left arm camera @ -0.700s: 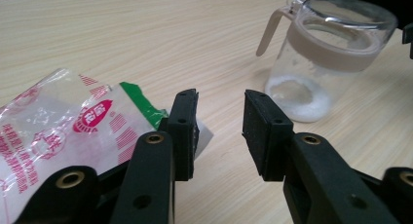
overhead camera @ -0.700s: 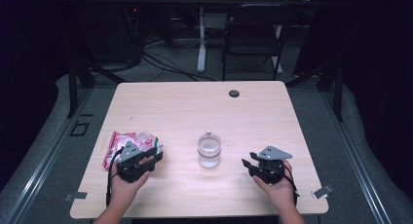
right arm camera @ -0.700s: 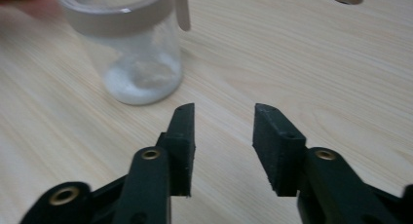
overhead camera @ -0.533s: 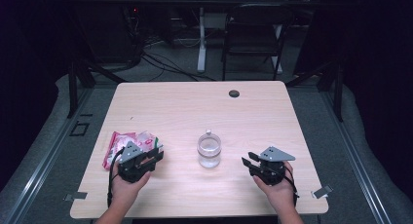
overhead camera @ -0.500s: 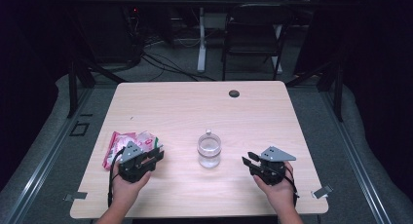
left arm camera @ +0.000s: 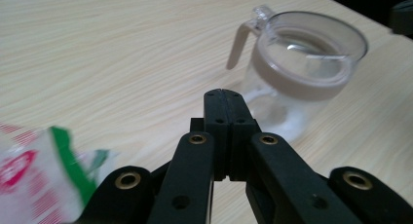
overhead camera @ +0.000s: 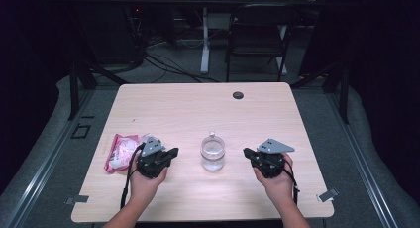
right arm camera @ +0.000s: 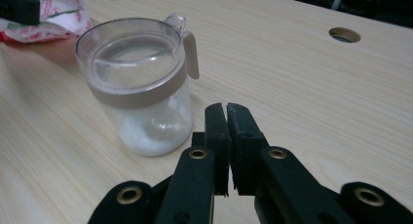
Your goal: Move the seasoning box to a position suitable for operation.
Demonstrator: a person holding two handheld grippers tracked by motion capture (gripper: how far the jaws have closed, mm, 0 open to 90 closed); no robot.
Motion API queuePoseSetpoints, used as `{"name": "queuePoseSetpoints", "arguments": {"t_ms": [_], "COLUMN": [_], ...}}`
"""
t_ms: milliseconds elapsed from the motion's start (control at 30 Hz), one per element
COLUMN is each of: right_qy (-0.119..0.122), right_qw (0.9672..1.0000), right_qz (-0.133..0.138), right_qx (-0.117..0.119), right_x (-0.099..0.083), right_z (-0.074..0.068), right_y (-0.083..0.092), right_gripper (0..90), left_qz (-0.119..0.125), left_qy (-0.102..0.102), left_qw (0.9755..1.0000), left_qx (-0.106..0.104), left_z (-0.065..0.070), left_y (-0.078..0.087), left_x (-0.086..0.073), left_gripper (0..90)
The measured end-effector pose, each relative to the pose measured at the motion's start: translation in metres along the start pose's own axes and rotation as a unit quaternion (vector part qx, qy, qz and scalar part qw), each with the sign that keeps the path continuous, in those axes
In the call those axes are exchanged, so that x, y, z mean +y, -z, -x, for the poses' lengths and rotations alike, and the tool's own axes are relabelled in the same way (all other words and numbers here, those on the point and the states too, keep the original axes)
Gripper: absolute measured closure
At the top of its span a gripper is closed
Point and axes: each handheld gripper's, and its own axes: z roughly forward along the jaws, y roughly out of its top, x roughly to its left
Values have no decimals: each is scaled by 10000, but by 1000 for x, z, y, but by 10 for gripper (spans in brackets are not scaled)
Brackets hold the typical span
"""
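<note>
A clear jar [overhead camera: 212, 152] with a lid and a beige clasp stands near the middle of the table, with white powder at its bottom [right arm camera: 146, 131]. My left gripper [overhead camera: 172, 152] rests on the table left of the jar [left arm camera: 302, 63], jaws pressed together with nothing between them [left arm camera: 224, 93]. My right gripper [overhead camera: 246, 152] rests right of the jar, pointing at it, also shut and empty [right arm camera: 226, 108]. A red and white packet [overhead camera: 120, 151] lies just left of the left gripper [left arm camera: 29, 185].
The wooden table [overhead camera: 198, 109] has a round black cable hole [overhead camera: 238, 95] near its far edge. A dark chair [overhead camera: 257, 34] and cables stand behind the table. The person's hands [overhead camera: 143, 186] come in from the front edge.
</note>
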Motion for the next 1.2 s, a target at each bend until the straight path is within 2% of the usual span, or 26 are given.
{"name": "queuePoseSetpoints", "arguments": {"t_ms": [33, 67, 133, 200, 233, 367, 433, 567, 633, 733, 800, 933, 1200], "right_qy": [-106, -106, -68, 89, 57, 77, 87, 175, 118, 69, 76, 123, 110], "right_qw": [9999, 9998, 9998, 9997, 9997, 9994, 9993, 9990, 9987, 9987, 9984, 9980, 9983], "right_qz": [-46, -72, -98, -141, -150, -108, -17, 11, 6, 2, -42, -80, -104], "right_qx": [108, 150, 150, 173, 201, 317, 350, 416, 492, 512, 551, 617, 565], "right_x": [3, 4, 4, 4, 3, 4, 6, 9, 10, 10, 9, 9, 11], "right_z": [2, 3, 3, 1, 1, -2, -4, -6, -5, -4, -4, -6, -10], "right_y": [-8, -11, -15, -25, -28, -35, -38, -43, -46, -51, -56, -61, -59], "right_gripper": [858, 856, 858, 866, 866, 875, 875, 871, 878, 900, 900, 900, 900], "left_qz": [-16, -36, -30, -47, -78, -179, -188, -262, -265, -247, -195, -195, -234], "left_qy": [5, 1, 0, 27, 45, 62, 95, -36, -96, -68, 6, 12, -112], "left_qw": [10000, 10000, 10000, 10000, 10000, 9998, 9997, 9996, 9995, 9995, 9997, 9996, 9996], "left_qx": [-18, -21, -12, -4, -6, 110, 89, 138, 161, 174, 175, 181, 146], "left_z": [4, 6, 9, 14, 15, 21, 22, 25, 27, 27, 27, 28, 27], "left_y": [-7, -11, -16, -29, -33, -51, -56, -64, -66, -67, -68, -68, -68], "left_x": [4, 6, 8, 14, 15, 16, 15, 13, 12, 12, 12, 14, 14], "left_gripper": [900, 900, 900, 900, 900, 900, 900, 900, 900, 900, 900, 900, 900]}}
